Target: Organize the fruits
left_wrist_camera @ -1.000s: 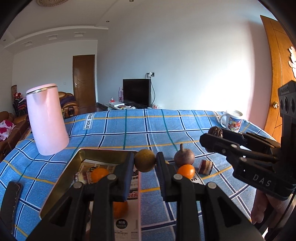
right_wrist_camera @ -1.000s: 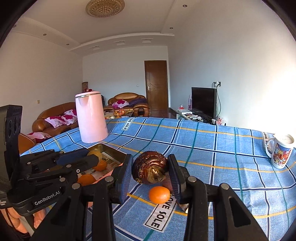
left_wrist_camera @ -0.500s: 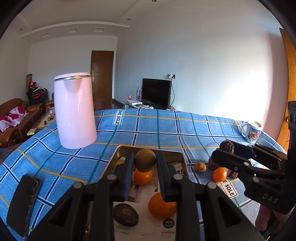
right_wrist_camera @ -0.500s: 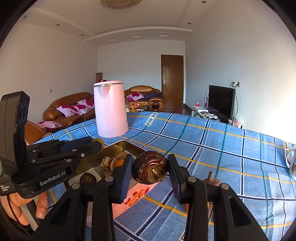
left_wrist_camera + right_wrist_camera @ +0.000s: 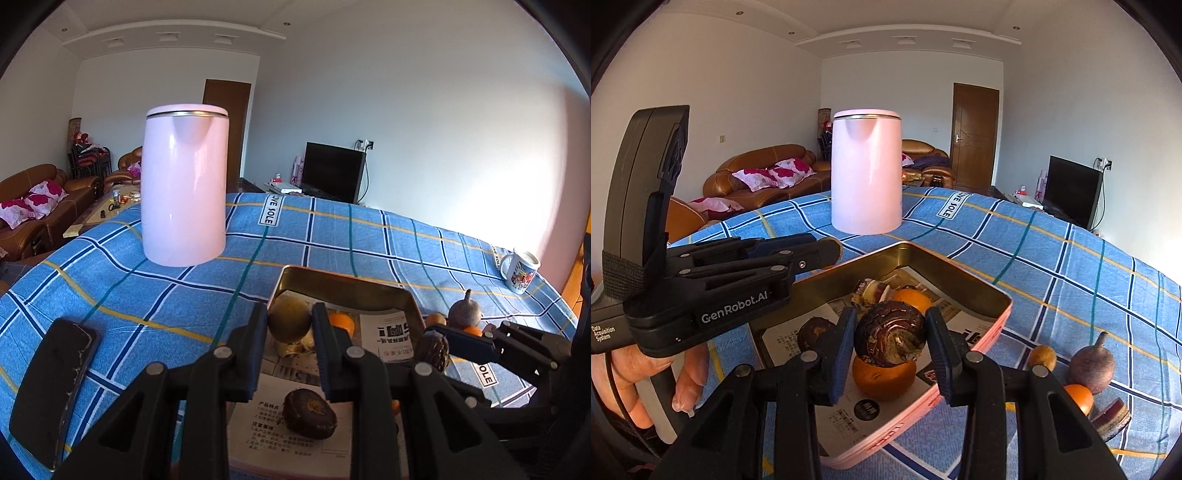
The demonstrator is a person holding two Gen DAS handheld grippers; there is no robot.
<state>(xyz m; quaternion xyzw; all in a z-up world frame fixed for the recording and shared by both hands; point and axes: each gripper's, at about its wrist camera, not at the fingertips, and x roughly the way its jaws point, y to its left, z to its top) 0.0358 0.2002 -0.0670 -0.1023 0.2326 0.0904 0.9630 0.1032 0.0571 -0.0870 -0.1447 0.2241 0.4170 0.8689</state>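
Both grippers hover over the paper-lined gold tin tray [image 5: 964,291], apparently for dropping: the left gripper [image 5: 290,332] clamps a round olive-brown fruit [image 5: 289,320], the right gripper [image 5: 889,345] a dark wrinkled brown fruit [image 5: 890,334], loose fruit lying at three o'clock.

Fruits [image 5: 885,377] in tray [image 5: 993,318] — some outside.
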